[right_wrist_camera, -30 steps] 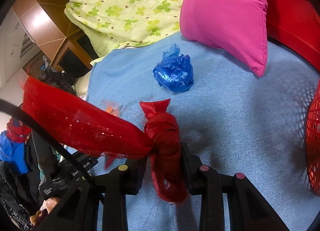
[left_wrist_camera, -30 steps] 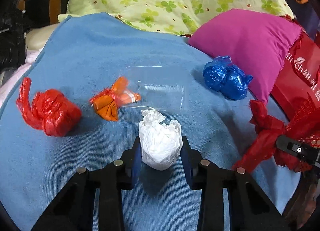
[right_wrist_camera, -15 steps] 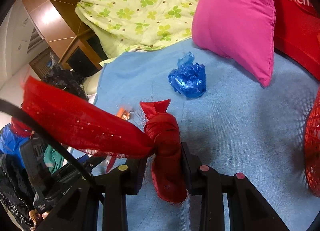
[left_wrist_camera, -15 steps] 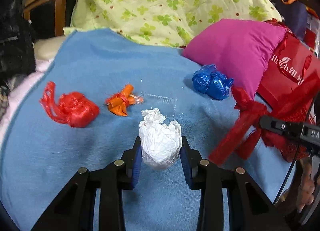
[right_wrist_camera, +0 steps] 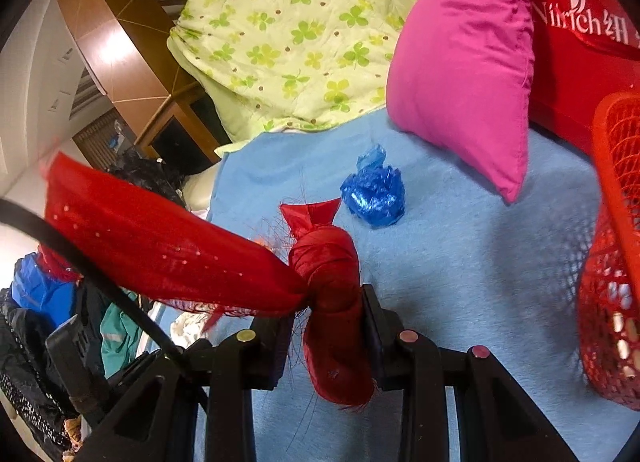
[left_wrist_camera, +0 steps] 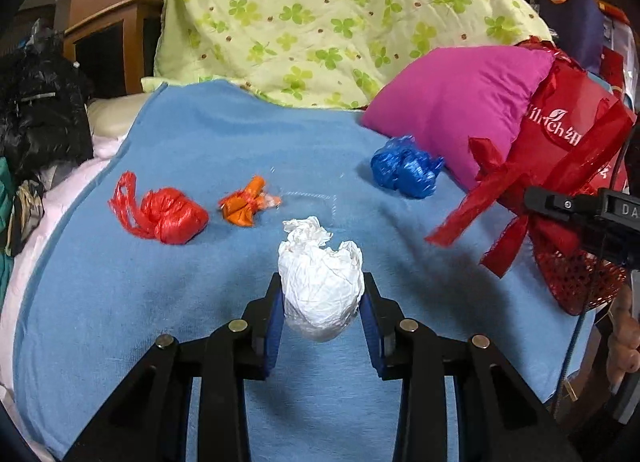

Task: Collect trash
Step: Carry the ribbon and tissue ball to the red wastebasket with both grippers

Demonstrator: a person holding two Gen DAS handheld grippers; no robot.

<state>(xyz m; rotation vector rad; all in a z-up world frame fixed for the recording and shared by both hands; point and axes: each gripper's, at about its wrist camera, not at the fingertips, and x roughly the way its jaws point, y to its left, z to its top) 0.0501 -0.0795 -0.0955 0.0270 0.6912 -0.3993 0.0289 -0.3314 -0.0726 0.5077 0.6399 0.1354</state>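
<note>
My left gripper (left_wrist_camera: 322, 294) is shut on a crumpled white paper ball (left_wrist_camera: 320, 282), held above the blue blanket (left_wrist_camera: 120, 302). On the blanket lie a red plastic bag wad (left_wrist_camera: 168, 214), an orange wrapper (left_wrist_camera: 244, 208), a flat clear plastic tray (left_wrist_camera: 308, 198) and a blue plastic wad (left_wrist_camera: 404, 172). My right gripper (right_wrist_camera: 326, 310) is shut on the knotted red ribbon handle (right_wrist_camera: 326, 262) of a red mesh basket (right_wrist_camera: 612, 262). That basket (left_wrist_camera: 576, 278) hangs at the right in the left wrist view, and the blue wad (right_wrist_camera: 374, 194) lies beyond the knot.
A magenta pillow (left_wrist_camera: 452, 102) and a red printed bag (left_wrist_camera: 568, 126) lie at the right. A green clover quilt (left_wrist_camera: 320, 14) is heaped at the back. Dark clothes (left_wrist_camera: 36, 110) and wooden furniture (left_wrist_camera: 112, 30) stand left of the bed. A hand (left_wrist_camera: 624, 330) shows at the right edge.
The left gripper rose and pulled back with the white ball, so the litter on the blanket looks farther off. The right gripper lifted the ribbon and basket, and the basket swung further into view.
</note>
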